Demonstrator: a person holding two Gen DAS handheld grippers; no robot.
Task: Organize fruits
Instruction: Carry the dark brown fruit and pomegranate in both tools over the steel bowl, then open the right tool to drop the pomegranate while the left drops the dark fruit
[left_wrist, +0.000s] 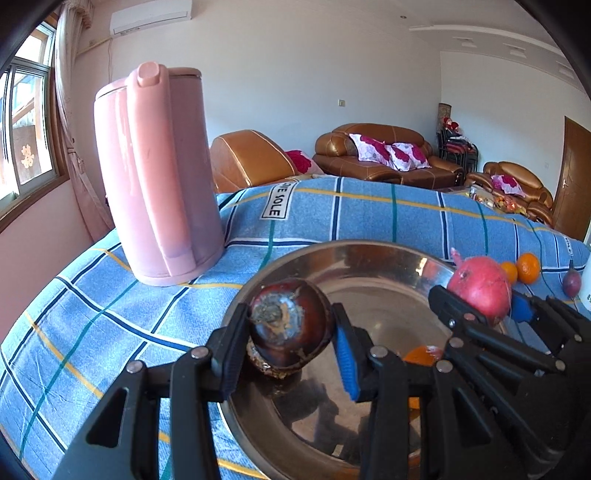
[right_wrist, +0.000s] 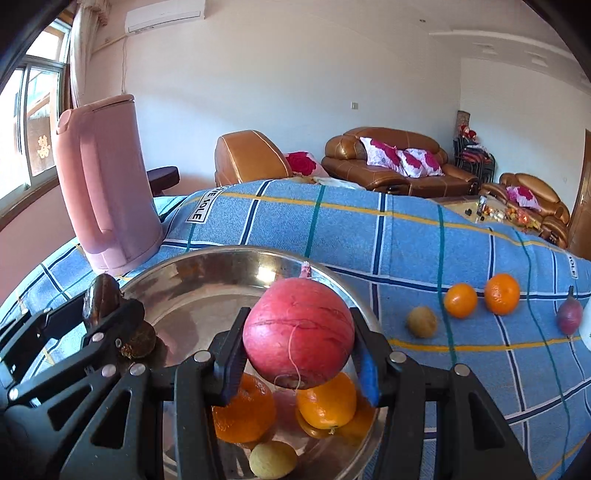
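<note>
A blue plaid cloth (right_wrist: 406, 229) covers the surface, brown leather sofas (right_wrist: 399, 162) behind it. A pink kettle (left_wrist: 155, 177) stands upright beside a steel bowl (right_wrist: 207, 280) holding two oranges (right_wrist: 325, 404) and a pale yellow fruit (right_wrist: 272, 459). Above the bowl, the right gripper (right_wrist: 295, 336) pinches a smooth red pomegranate (right_wrist: 298, 332); the left gripper (left_wrist: 290, 328) pinches a dark maroon mangosteen (left_wrist: 291, 321) at the near rim. Two tangerines (right_wrist: 501, 294), a tan fruit (right_wrist: 422, 321) and a purple fruit (right_wrist: 569, 314), cut off at the frame edge, lie on the cloth.

Oranges (right_wrist: 284, 406) in bowl (right_wrist: 207, 273) beside kettle (right_wrist: 107, 192)
</note>
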